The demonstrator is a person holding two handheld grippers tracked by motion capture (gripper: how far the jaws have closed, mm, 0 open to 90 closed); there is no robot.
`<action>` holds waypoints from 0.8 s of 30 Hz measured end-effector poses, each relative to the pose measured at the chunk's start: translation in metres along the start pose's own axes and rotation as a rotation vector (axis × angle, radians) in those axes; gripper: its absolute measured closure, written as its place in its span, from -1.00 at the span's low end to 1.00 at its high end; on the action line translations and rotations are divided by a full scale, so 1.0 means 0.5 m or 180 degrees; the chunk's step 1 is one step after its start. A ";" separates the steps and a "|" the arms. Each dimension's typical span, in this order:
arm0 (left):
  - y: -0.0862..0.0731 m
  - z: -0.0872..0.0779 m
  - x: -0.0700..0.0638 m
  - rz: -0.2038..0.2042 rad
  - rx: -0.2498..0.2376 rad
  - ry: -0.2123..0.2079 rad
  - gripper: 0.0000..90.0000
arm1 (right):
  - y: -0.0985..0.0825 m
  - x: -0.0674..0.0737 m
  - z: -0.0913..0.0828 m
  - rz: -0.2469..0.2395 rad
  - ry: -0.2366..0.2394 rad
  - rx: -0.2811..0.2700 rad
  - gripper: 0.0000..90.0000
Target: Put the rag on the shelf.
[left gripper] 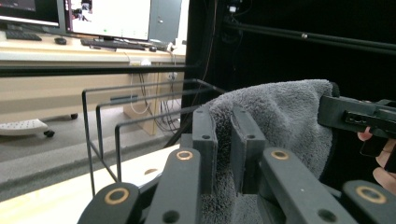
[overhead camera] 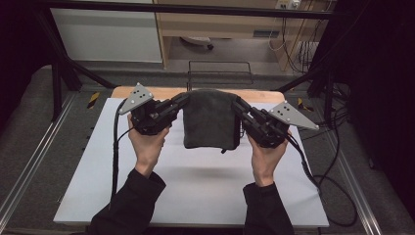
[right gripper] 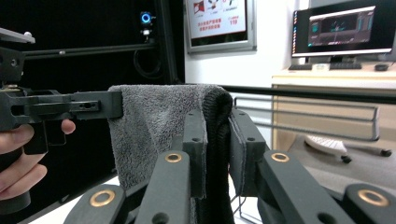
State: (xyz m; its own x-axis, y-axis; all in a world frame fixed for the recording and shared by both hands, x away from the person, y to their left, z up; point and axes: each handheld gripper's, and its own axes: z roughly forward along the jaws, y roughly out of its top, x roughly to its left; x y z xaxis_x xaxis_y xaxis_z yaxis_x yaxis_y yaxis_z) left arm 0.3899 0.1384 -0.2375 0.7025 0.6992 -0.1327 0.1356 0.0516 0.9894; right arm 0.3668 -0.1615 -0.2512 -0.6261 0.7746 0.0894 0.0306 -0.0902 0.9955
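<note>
Two grippers held one grey towel (overhead camera: 210, 120) between them, lifted clear of the white table surface (overhead camera: 195, 186) so that it hung as a folded sheet with its shadow on the board beneath. In the high view the left gripper (overhead camera: 182, 100) met the towel's upper left corner and the right gripper (overhead camera: 237, 105) its upper right corner, each reaching inward from a hand: the left hand (overhead camera: 147, 144) below and outside the cloth on one side, the right hand (overhead camera: 266, 154) likewise on the other. The towel's top edge ran level between the two sets of tips, and its lower hem hung free near the middle of the board.

Seen from the left gripper view, the left gripper's (left gripper: 224, 135) jaws were clamped on a bunched fold of the towel (left gripper: 280, 116), with pile bulging up between and beyond them; the right gripper (left gripper: 336, 112) bit the far corner. From the right gripper view, the right gripper (right gripper: 216, 135) pinched the towel's dark bound edge (right gripper: 159, 121), and the left gripper (right gripper: 114, 105) was closed on the opposite corner.

Beyond the far edge of the table stood a black wire rack (overhead camera: 220, 73), behind the towel.
</note>
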 end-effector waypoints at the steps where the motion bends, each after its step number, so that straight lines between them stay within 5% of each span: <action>1: 0.004 0.001 0.000 0.0005 -0.0010 0.0003 0.81 | 0.004 0.000 0.000 -0.0011 -0.0004 -0.0011 0.75; 24: 0.096 0.049 0.001 -0.0021 -0.0341 0.0008 0.81 | 0.103 -0.014 0.021 -0.0135 -0.0148 -0.0260 0.76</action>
State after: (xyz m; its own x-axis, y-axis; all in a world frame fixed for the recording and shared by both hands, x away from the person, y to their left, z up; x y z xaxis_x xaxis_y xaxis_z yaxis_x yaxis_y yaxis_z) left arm 0.4138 0.1236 -0.1915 0.7000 0.7005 -0.1393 0.0648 0.1320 0.9891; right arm 0.3809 -0.1647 -0.2002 -0.5887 0.8068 0.0506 -0.0599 -0.1060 0.9926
